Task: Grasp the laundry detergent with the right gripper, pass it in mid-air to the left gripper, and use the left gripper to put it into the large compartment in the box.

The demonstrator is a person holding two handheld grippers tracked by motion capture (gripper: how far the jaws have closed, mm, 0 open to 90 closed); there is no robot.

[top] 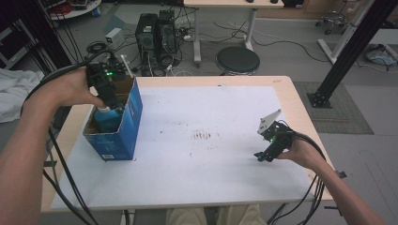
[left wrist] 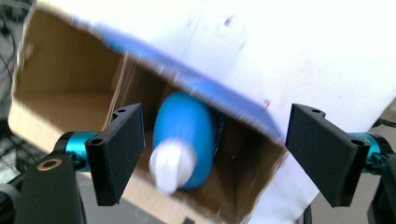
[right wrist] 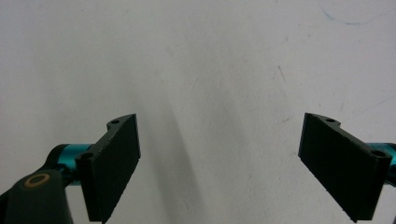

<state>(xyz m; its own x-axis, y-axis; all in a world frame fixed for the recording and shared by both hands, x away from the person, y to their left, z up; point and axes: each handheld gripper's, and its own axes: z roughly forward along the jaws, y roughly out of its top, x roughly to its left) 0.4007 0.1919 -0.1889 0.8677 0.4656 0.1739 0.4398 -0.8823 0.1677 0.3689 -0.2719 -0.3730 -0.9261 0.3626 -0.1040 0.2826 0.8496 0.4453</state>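
packing: blue bottle (left wrist: 184,140) lies inside the blue carton (top: 129,124), white cap toward the opening, at the bench's (top: 211,178) left edge
left gripper (left wrist: 212,154): above the carton mouth, fingers spread wide, clear of the bottle
right gripper (top: 264,157): resting near the bench's right edge, fingers apart, nothing between them
done: bottle looks delivered and released
left: probably only pulling the left hand away

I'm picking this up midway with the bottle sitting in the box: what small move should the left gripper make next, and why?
Probably lift the left gripper straight up, clear of the blue box. Its jaws stand open, apart from the blue bottle, which lies inside the box with its white cap toward the gripper, so the drop-off looks done. The right gripper waits open over the white mat.
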